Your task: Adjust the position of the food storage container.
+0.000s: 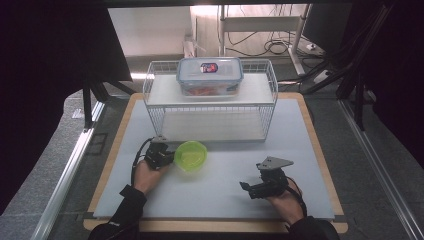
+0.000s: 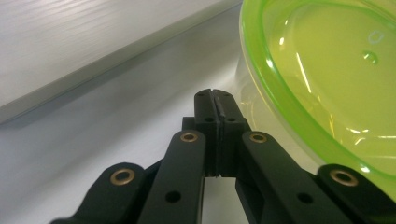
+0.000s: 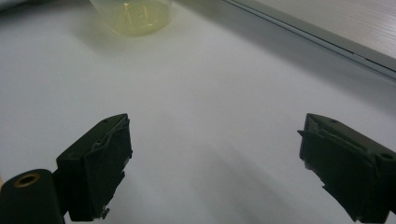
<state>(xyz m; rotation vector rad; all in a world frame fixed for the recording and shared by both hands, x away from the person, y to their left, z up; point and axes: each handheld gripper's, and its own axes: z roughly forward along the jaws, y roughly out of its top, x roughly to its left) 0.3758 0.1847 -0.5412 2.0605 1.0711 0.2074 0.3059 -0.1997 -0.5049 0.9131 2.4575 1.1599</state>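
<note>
A translucent lime-green bowl (image 1: pixel 191 155) sits on the white mat, just in front of the wire rack. My left gripper (image 1: pixel 169 156) is at the bowl's left side, shut, with nothing between its pads. In the left gripper view the closed tips (image 2: pixel 215 99) lie right beside the bowl's rim (image 2: pixel 261 70); I cannot tell whether they touch it. My right gripper (image 1: pixel 250 189) rests low over the mat at the front right, open and empty (image 3: pixel 215 158). From it the bowl (image 3: pixel 133 14) shows far ahead.
A white wire rack (image 1: pixel 210 117) stands at the back middle of the mat (image 1: pixel 225 202). On its upper shelf is a clear lidded box (image 1: pixel 210 75) with red contents. The rack's base edge (image 2: pixel 93 74) runs close behind the bowl. Wooden table borders frame the mat.
</note>
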